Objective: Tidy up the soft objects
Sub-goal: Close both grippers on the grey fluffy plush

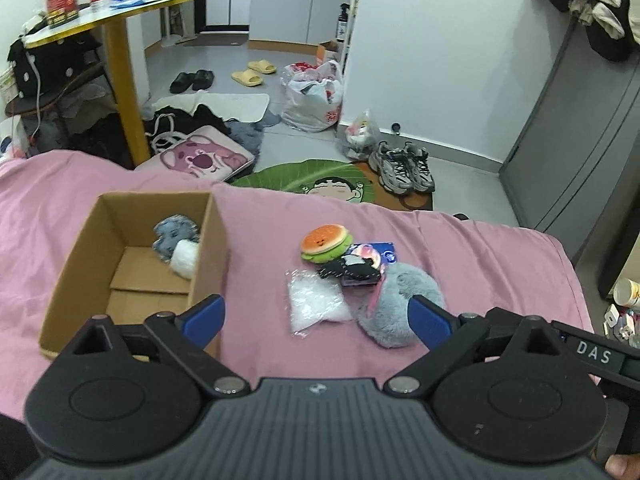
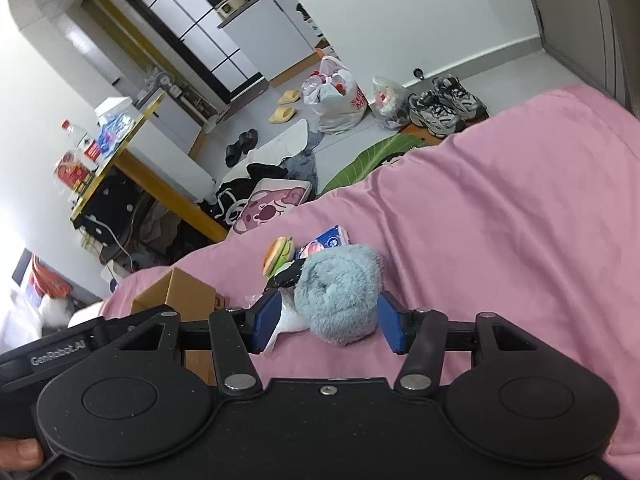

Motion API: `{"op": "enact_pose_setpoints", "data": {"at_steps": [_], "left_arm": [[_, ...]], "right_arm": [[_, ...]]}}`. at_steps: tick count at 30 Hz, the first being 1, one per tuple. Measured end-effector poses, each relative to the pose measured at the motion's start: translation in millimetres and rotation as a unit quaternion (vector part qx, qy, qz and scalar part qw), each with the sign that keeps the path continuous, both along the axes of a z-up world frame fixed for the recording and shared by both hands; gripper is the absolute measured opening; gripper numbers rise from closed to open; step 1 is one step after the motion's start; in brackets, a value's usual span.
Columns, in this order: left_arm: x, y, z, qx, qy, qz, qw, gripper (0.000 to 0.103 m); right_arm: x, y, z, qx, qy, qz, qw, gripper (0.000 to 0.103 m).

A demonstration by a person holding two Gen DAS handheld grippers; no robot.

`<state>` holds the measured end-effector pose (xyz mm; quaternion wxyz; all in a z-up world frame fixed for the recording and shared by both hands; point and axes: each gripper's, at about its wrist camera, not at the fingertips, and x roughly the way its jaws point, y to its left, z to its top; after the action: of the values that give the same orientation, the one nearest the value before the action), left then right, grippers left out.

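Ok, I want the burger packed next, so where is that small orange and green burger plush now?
The burger plush lies on the pink bedsheet, right of the cardboard box, at the far end of the toy pile.

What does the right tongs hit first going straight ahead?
Most likely the blue-grey plush: it sits between the open right tongs, just ahead on the bed. Depth is unclear; contact isn't visible.
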<state>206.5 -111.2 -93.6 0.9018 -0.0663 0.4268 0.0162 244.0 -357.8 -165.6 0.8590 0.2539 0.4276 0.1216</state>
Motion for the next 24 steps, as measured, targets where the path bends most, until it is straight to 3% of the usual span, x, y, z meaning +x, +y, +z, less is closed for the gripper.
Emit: {"op": "enact_pose_setpoints", "data": {"at_steps": [4,11,21,24], "left_arm": [[12.6,-6.4,-7.7,-0.004,0.003,-0.015,0.9999,0.089],[42.8,-18.9,-29.4,-0.034,0.033,-0.037,0.9982,0.060],[75.1,-32.6,-57.1,-0.052,0.062,-0.061,0.9949,0.044],[82.3,-34.0,-65.5,-0.061,0.072,-0.064,0.9935,0.041]], "right_arm": [[13.3,-2.7,-14.0,0.007,0.018,-0.010,1.000,0.045],[29.5,0.0,-32.9,0.013,0.041,-0.005,0.999,0.038],[43.9,4.1,-50.5,0.031,0.063,0.006,0.998,0.024],[48.3,4.9,-57.2,0.031,0.074,0.004,0.997,0.024]]}}
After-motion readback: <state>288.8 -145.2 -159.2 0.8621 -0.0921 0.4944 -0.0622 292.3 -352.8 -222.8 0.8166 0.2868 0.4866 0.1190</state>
